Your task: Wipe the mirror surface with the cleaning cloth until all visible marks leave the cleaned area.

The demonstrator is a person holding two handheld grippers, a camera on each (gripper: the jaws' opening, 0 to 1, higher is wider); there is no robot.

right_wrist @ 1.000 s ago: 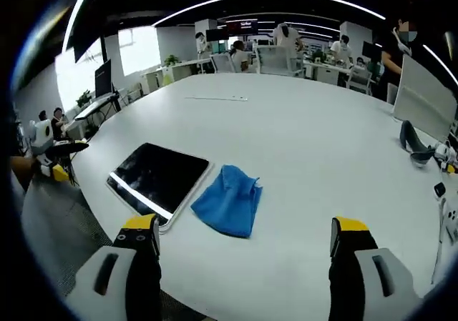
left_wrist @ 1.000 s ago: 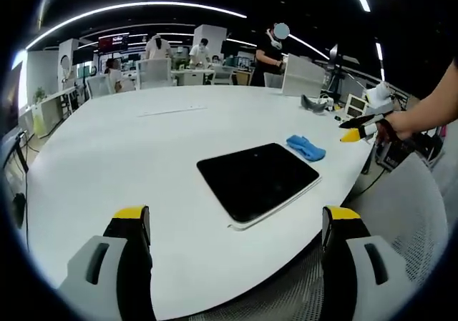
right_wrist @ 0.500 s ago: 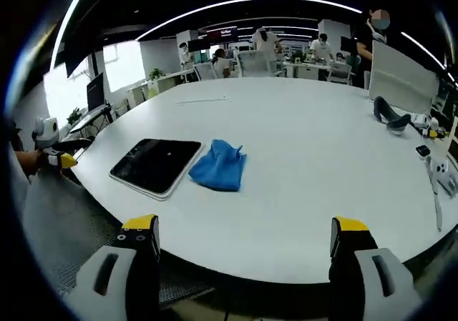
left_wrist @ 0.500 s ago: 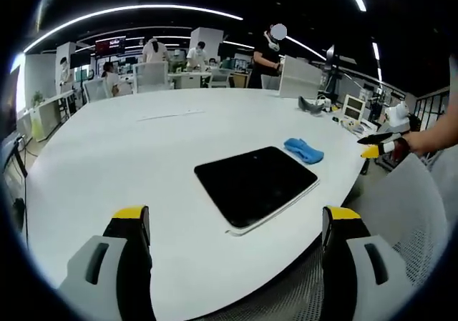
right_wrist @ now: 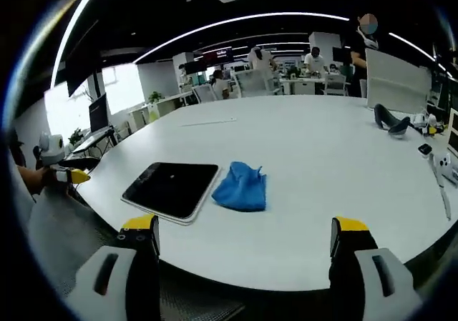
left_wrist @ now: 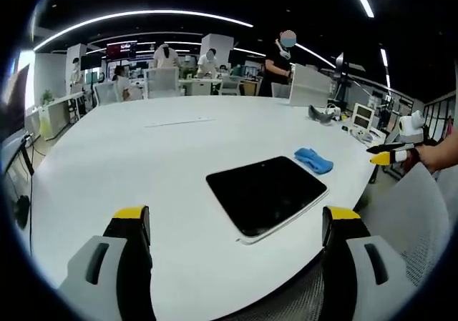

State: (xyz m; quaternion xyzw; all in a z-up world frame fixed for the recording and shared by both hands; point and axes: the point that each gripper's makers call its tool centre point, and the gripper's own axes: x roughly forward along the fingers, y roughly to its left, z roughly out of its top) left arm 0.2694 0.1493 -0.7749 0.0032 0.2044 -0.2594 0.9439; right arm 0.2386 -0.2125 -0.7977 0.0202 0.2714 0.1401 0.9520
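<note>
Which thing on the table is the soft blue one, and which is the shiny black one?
The soft blue one is the crumpled cloth. The shiny black one is the flat mirror with a pale rim, lying just beside the cloth on the white table.

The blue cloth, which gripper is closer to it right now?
Right. The right gripper faces the blue cloth across the table edge; the left gripper has the mirror between it and the cloth.

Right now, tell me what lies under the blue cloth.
The blue cloth lies crumpled on the white table, beside the mirror, not on it. Whatever lies beneath its folds is covered.
</note>
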